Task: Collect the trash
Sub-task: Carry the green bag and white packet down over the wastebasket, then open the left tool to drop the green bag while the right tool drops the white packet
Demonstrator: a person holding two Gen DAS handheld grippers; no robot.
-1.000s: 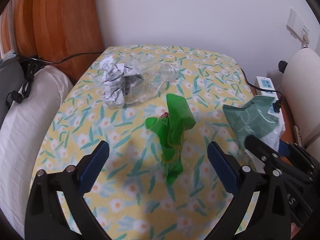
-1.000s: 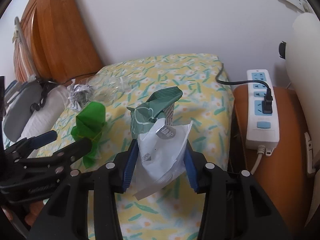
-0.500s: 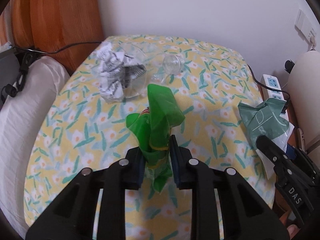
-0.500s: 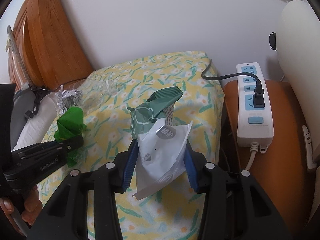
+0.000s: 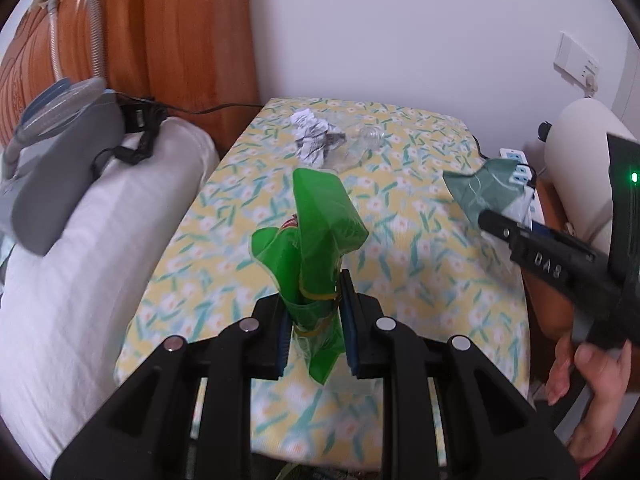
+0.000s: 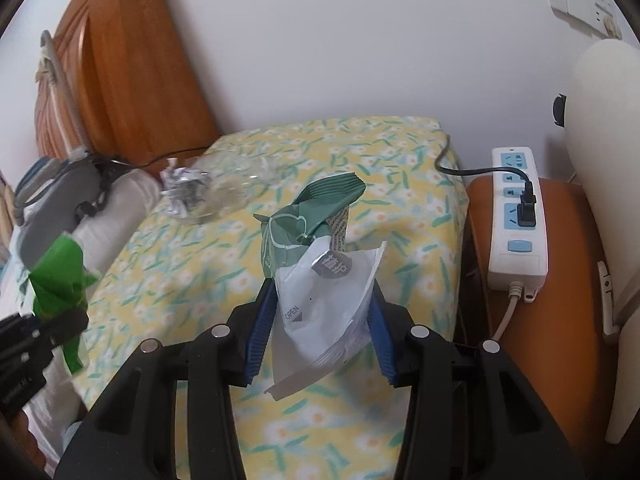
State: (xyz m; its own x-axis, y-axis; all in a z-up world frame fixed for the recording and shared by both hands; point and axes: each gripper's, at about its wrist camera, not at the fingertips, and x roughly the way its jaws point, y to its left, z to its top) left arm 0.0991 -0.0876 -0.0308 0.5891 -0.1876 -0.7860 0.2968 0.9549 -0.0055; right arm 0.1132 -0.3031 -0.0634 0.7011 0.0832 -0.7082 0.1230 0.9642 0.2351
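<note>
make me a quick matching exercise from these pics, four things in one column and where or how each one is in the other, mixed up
Things:
1. bright green wrapper
2. white and dark green packet
3. crumpled paper
4. black plug

States:
A. in the white power strip
B. clamped in the right gripper
C. lying on the floral cloth beside a clear plastic bottle
D. clamped in the left gripper

Pairs: 1-D, 2-B, 3-C, 4-A

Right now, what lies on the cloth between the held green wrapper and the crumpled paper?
Only bare flowered cloth between the green wrapper and crumpled paper, in the left wrist view.
</note>
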